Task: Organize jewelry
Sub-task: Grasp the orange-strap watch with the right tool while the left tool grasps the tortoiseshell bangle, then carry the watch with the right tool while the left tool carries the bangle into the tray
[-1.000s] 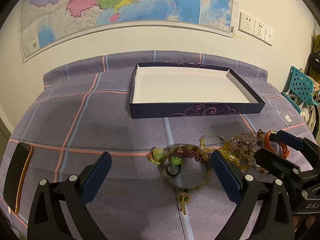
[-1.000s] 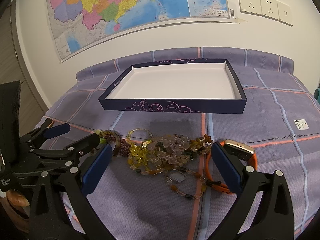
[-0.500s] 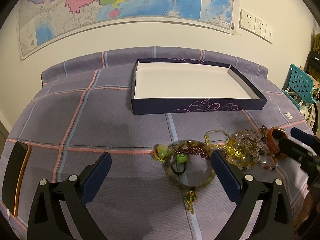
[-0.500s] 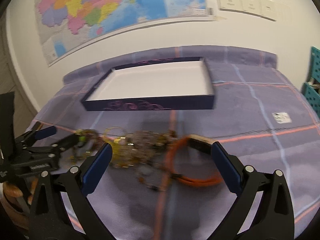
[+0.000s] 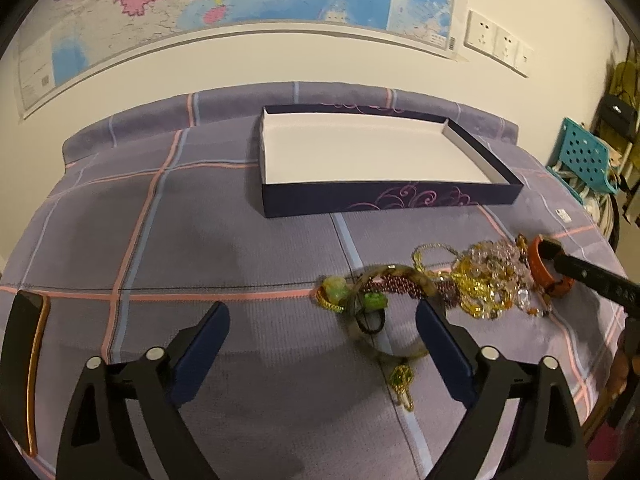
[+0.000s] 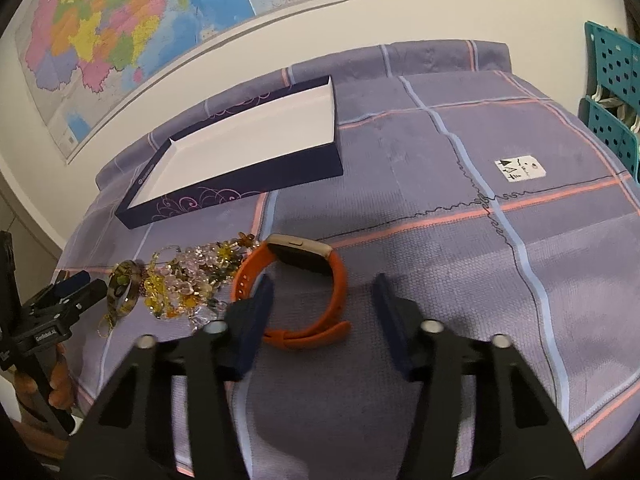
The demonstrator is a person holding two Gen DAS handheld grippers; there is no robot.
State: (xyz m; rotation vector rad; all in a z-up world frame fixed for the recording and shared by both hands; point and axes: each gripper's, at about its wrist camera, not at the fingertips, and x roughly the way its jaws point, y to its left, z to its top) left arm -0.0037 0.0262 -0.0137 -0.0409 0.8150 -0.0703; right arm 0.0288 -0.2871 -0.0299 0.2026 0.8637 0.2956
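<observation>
Item: jewelry lot on plaid-covered counter, not yet sorted; dest. = shallow dark box w/ white floor, nothing in it, set behind the pile toward the wall; right gripper jaws released, wide apart, nothing held, left jaw just beside or touching the orange watch strap, watch standing on edge as a loop; left gripper jaws also released, empty, straddling approx. the mottled bangle, which overlaps a green-stone piece and a dark-red bead strand; yellow/clear bead heap lies betw. bangle and watch, touching both ends of the lot; small gold pendant apart, near side. Risks (est.): 1) watch loop is springy, tall; if the right jaws close off-centre the strap may squirt out or tip flat; 2) left jaw of right gripper sits next to the bead heap, so a sweep could snag loose strands and drag the tangle along; 3) bangle grab may lift the green piece or bead strand w/ it, dropping them en route to the box; 4) both grippers work one small cluster, so collision likely if they move at once.
</observation>
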